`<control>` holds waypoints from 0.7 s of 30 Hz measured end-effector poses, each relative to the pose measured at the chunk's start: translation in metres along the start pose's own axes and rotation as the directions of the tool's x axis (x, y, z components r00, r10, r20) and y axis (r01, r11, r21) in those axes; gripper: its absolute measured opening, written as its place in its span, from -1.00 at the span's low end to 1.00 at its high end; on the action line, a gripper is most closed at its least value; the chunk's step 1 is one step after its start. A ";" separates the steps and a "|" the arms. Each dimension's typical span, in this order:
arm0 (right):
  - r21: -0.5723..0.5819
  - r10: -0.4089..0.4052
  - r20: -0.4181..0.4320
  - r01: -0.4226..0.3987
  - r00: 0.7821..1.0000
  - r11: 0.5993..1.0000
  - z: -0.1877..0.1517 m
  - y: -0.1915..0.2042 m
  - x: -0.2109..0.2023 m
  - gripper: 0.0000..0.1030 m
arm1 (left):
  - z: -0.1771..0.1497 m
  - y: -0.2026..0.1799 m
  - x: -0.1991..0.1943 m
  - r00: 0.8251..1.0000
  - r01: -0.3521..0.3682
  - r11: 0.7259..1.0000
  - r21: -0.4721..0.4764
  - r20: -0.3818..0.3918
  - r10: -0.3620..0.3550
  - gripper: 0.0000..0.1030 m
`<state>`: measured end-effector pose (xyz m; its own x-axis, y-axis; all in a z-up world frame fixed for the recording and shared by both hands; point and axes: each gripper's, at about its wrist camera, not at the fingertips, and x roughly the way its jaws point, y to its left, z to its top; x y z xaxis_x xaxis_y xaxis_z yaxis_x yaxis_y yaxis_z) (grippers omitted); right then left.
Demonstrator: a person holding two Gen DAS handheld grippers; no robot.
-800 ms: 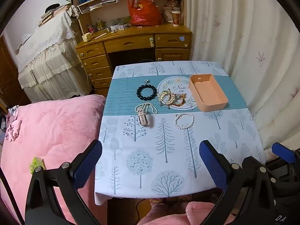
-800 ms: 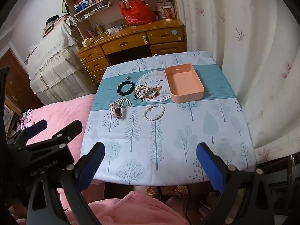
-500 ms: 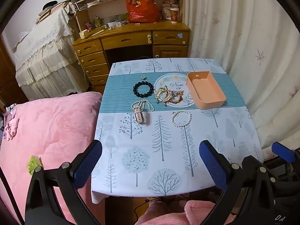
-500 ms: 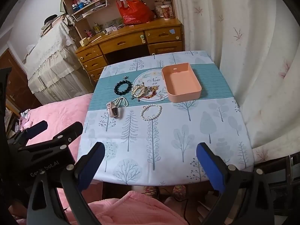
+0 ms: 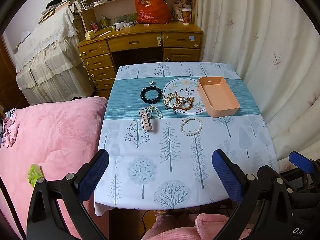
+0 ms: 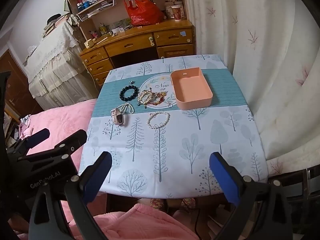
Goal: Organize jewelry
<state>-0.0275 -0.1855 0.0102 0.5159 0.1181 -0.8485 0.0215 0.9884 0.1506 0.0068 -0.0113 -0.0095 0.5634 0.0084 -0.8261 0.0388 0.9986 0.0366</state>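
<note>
An empty peach tray (image 5: pixel 219 98) (image 6: pixel 191 89) sits on the table's far right. Left of it lie a tangle of gold and red bracelets (image 5: pixel 177 102) (image 6: pixel 151 98), a black bead bracelet (image 5: pixel 151 94) (image 6: pixel 129 93), a small charm (image 5: pixel 152 82), a pearl strand (image 5: pixel 153 111) with a pink watch (image 5: pixel 145 120) (image 6: pixel 118 118), and a white pearl bracelet (image 5: pixel 191 126) (image 6: pixel 158 120). My left gripper (image 5: pixel 160 177) and right gripper (image 6: pixel 160 177) hang open over the table's near edge, well short of the jewelry, with nothing between their fingers.
The table wears a tree-print cloth (image 5: pixel 170 160). A pink blanket (image 5: pixel 50 132) covers the bed at the left. A wooden desk (image 5: pixel 140 42) with shelves stands behind the table, and a curtain (image 5: pixel 270 60) hangs along the right.
Both views have risen and pulled back slightly, so the table and jewelry sit a little lower and smaller in frame. Both grippers stay open; nothing on the table has moved.
</note>
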 end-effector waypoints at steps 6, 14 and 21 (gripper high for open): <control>-0.002 0.002 0.000 -0.002 1.000 1.000 0.000 0.000 0.000 0.92 | -0.001 0.000 0.000 1.000 -0.001 1.000 0.000 0.002 0.001 0.97; -0.006 0.006 0.000 -0.006 1.000 1.000 0.000 0.001 -0.001 0.92 | 0.000 -0.002 0.000 1.000 -0.003 1.000 -0.006 0.009 0.003 0.97; -0.023 0.011 0.008 -0.011 1.000 1.000 0.004 0.001 -0.001 0.92 | 0.004 0.000 -0.006 1.000 0.001 1.000 -0.026 0.029 0.000 0.96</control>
<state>-0.0243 -0.1854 0.0131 0.5226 0.1284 -0.8429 -0.0040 0.9890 0.1481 0.0064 -0.0118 -0.0020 0.5875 0.0070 -0.8092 0.0174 0.9996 0.0213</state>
